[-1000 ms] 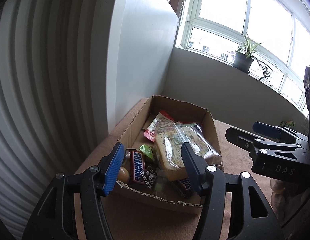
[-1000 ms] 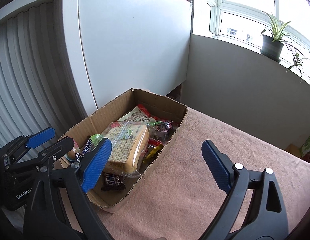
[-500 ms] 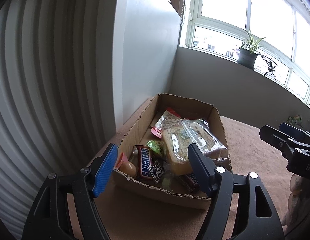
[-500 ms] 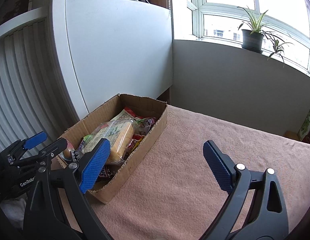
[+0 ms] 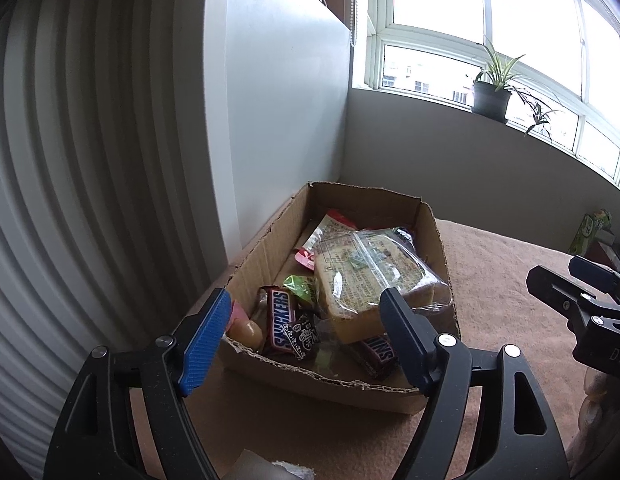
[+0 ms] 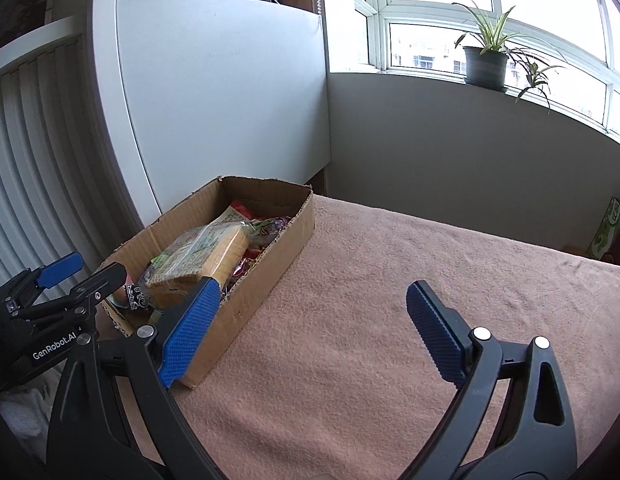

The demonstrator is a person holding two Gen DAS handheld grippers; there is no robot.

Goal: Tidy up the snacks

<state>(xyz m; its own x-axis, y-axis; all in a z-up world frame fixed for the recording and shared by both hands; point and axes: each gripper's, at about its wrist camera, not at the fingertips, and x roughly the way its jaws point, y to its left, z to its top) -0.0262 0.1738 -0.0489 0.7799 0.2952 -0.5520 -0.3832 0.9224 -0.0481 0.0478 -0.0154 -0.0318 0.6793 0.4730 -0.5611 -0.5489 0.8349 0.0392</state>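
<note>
An open cardboard box (image 5: 262,256) of snacks sits at the left end of the cloth-covered table. In it lie a clear bag of sliced bread (image 5: 370,276), a Snickers bar (image 5: 282,316), a second Snickers (image 5: 378,354), a green wrapper (image 5: 300,286) and a red packet (image 5: 334,222). My left gripper (image 5: 306,320) hovers open just in front of the box's near end, with nothing between its blue pads. My right gripper (image 6: 312,300) is open over bare cloth, right of the box (image 6: 270,272), its left pad by the box's near corner. The bread bag (image 6: 202,248) shows there too.
A peach towel-like cloth (image 6: 390,300) covers the table. A white cabinet panel (image 5: 278,120) and a ribbed white surface (image 5: 90,160) stand close behind and left of the box. A potted plant (image 6: 484,64) is on the windowsill and a green carton (image 6: 608,232) at far right.
My left gripper's jaws have spread wider and it has backed slightly off the box. My right gripper has shifted right, away from the box and over the cloth.
</note>
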